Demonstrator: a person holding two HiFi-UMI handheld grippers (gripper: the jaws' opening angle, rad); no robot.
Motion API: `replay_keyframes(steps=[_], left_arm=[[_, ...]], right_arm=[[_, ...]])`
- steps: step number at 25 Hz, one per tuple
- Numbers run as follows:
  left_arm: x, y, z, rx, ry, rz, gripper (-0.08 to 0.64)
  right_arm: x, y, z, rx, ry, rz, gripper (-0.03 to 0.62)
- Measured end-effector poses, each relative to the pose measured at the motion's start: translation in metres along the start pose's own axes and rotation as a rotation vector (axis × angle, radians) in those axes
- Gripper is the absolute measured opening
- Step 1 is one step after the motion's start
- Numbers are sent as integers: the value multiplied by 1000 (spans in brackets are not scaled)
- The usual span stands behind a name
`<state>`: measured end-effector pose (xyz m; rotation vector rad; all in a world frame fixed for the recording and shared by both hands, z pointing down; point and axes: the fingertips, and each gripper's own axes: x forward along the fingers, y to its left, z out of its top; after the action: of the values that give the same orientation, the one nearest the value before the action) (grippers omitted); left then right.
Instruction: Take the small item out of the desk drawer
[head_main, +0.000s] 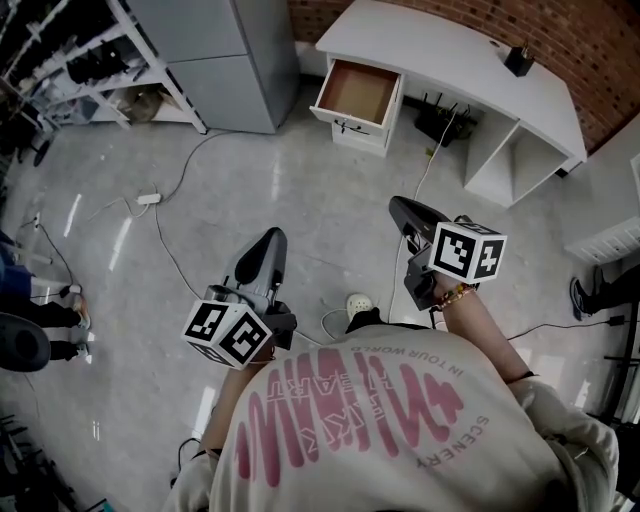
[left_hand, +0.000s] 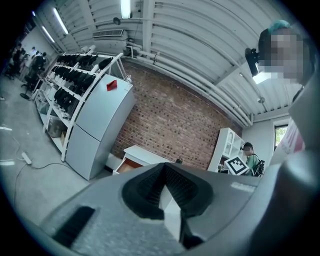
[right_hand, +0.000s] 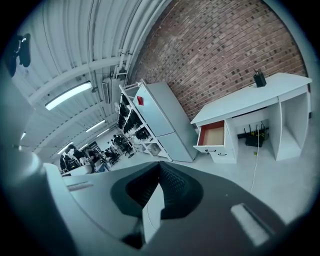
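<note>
The drawer (head_main: 357, 92) stands open, but the strip just behind its front panel is hidden, and anything small on its floor is too small to tell. The dark object (head_main: 519, 59) on the worktop (head_main: 440, 55) is too small to name. The rack (head_main: 100, 60) is cut by the picture's edge, its dark contents blurred. The distant people (right_hand: 75, 157) are only tiny figures.

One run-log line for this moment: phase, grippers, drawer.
phase: away from white desk | left gripper: shut, empty | right gripper: shut, empty | white drawer: open, brown bottom, no item seen
</note>
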<state>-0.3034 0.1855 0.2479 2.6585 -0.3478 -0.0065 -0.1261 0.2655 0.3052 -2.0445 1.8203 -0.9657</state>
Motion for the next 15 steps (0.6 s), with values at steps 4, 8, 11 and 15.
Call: replay_keyframes(steps=[4, 8, 11, 15], left_arm=[[32, 0, 5, 26, 7, 3, 5], [65, 5, 19, 39, -14, 18, 5], [87, 9, 23, 36, -19, 19, 5], [119, 14, 19, 21, -3, 2, 5]], right_arm=[[8, -32, 24, 29, -26, -16, 10], [17, -58, 48, 49, -54, -18, 11], [25, -72, 59, 55, -54, -20, 10], [31, -97, 74, 65, -64, -44, 11]])
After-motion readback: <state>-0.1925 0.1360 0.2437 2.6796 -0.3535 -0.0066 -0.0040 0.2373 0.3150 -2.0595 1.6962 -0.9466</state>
